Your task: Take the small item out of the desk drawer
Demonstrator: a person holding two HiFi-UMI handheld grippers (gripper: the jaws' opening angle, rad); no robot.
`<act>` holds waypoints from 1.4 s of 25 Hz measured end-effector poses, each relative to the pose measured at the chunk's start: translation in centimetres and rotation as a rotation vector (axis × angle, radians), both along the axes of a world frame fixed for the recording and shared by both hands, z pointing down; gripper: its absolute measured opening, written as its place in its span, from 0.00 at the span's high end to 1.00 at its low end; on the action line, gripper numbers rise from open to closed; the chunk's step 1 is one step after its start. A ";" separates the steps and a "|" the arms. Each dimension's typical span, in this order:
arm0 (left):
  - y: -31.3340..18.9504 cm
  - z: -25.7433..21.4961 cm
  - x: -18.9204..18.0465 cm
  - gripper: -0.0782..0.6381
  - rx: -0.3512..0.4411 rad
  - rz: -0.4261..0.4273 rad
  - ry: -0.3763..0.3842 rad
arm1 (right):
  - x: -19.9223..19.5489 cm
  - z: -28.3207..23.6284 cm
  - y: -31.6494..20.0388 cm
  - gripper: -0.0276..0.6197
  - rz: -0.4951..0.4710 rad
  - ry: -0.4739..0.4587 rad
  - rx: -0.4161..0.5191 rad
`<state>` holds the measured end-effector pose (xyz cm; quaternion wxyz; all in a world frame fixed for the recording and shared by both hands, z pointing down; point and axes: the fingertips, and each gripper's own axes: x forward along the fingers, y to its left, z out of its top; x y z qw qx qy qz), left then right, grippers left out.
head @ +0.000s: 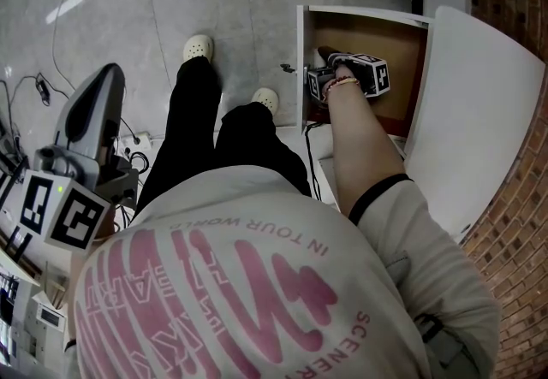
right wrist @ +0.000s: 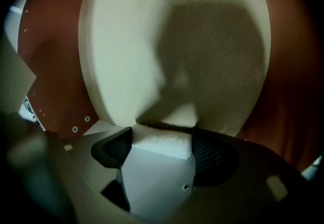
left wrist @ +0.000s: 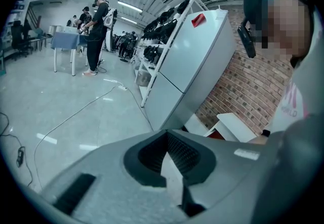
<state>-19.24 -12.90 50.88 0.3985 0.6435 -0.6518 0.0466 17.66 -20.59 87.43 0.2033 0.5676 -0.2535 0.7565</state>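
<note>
The drawer [head: 377, 31] stands open, white outside and red-brown inside. My right gripper [head: 332, 61] reaches down into it. In the right gripper view a small white foam block [right wrist: 161, 143] sits between the gripper's [right wrist: 163, 134] two dark pads and touches both. It rests against a large white foam sheet [right wrist: 126, 41] on the drawer floor, where the gripper's shadow falls. My left gripper [head: 92, 108] is held off to the left over the floor. Its jaws [left wrist: 167, 139] meet at the tips with nothing between them.
A white panel [head: 479, 112] leans right of the drawer against a brick wall [head: 514, 232]. The person's legs and white shoes [head: 197, 48] stand left of the drawer. Cables [head: 38, 86] lie on the grey floor. A tall white cabinet [left wrist: 195, 61] and distant people show in the left gripper view.
</note>
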 end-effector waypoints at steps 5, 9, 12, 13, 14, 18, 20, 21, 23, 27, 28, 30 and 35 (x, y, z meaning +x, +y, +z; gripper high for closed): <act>-0.1 0.1 0.5 0.88 -0.001 -0.003 0.010 | 0.0 0.0 0.0 0.38 -0.007 -0.006 0.002; -0.2 -0.3 0.4 0.88 0.009 -0.007 0.005 | 0.1 -0.2 0.2 0.38 -0.013 0.005 0.013; 0.0 -0.7 0.3 0.88 0.019 -0.015 0.000 | 0.3 -0.6 0.6 0.38 -0.012 0.022 0.019; 0.0 -0.8 0.3 0.88 0.023 -0.016 0.000 | 0.5 -0.6 0.8 0.38 -0.011 0.025 0.020; 0.0 -0.9 0.4 0.88 0.028 -0.017 0.001 | 0.6 -0.6 1.0 0.38 -0.009 0.027 0.021; 0.3 -1.0 1.0 0.88 0.038 -0.017 0.007 | 0.9 -0.7 1.6 0.38 -0.016 0.025 0.023; 0.5 -0.9 1.1 0.88 0.038 -0.021 0.012 | 0.9 -0.9 1.7 0.38 -0.020 0.026 0.027; 0.5 -0.9 1.1 0.88 0.039 -0.021 0.014 | 0.8 -0.9 1.7 0.38 -0.023 0.024 0.028; 0.6 -0.9 1.3 0.88 0.040 -0.018 0.019 | 0.6 -1.2 1.6 0.38 -0.025 0.023 0.033; 0.6 -1.3 1.4 0.88 0.048 -0.013 0.027 | 0.5 -1.8 1.8 0.38 -0.012 0.009 0.049; 0.5 -1.5 1.4 0.88 0.051 -0.010 0.027 | 0.4 -1.9 1.8 0.38 -0.009 0.006 0.052; 0.2 -1.8 1.4 0.88 0.057 -0.001 0.026 | 0.5 -2.1 1.9 0.38 -0.007 0.004 0.057; -0.6 -2.2 1.2 0.88 0.063 0.023 0.032 | 0.1 -3.2 1.7 0.38 0.014 0.011 0.077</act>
